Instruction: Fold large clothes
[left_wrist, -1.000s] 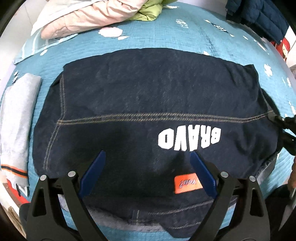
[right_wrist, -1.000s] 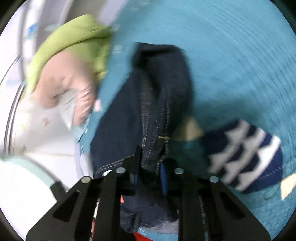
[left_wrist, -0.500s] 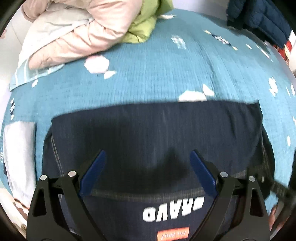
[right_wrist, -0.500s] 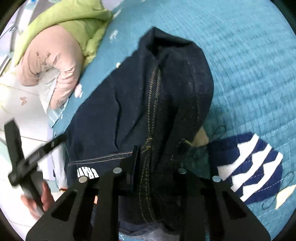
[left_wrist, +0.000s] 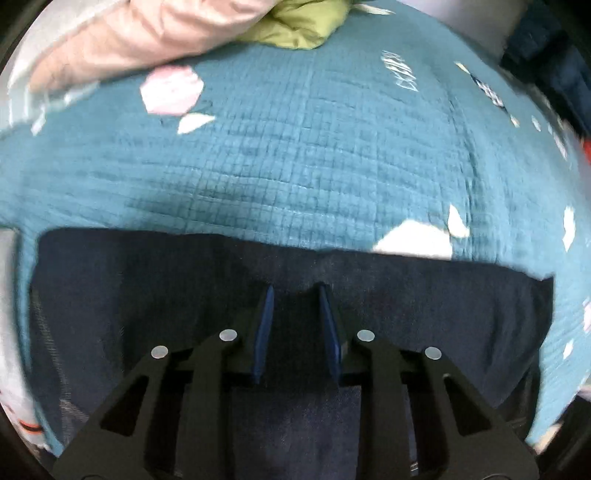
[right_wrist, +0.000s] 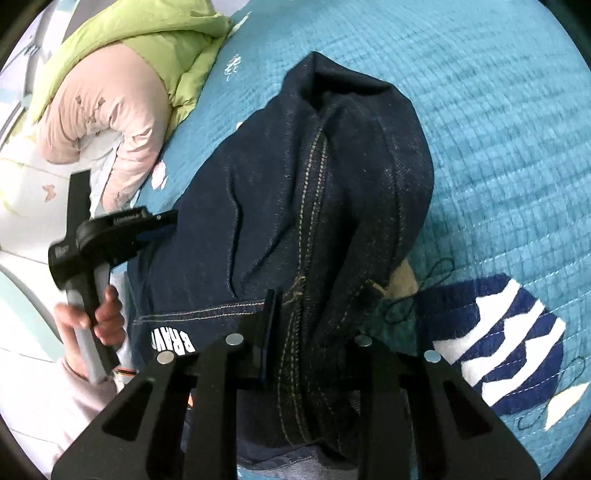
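Observation:
A dark denim garment (left_wrist: 110, 295) with white "BRAVO" lettering (right_wrist: 173, 341) lies on the teal quilt (left_wrist: 295, 166). My left gripper (left_wrist: 295, 291) points down at the garment's far edge. Its jaws are closing, with a small ridge of denim pinched between the blue pads (left_wrist: 264, 332). In the right wrist view the left gripper (right_wrist: 155, 229) sits at the garment's left edge, held by a hand (right_wrist: 107, 314). My right gripper (right_wrist: 310, 306) is shut on a raised fold of the garment (right_wrist: 277, 166) along its stitched seam. Cloth hides its right finger.
Pink (left_wrist: 129, 40) and green (left_wrist: 295, 26) padded jackets are piled at the quilt's far side. A dark navy jacket (left_wrist: 554, 66) lies far right. Grey folded clothing (left_wrist: 7, 314) shows at the left edge. A navy-and-white striped patch (right_wrist: 498, 332) decorates the quilt beside the right gripper.
The left gripper moved over the garment to its far edge, and its jaws went from wide apart to narrow on the denim. The lettering slid out of its view. The right gripper kept its hold.

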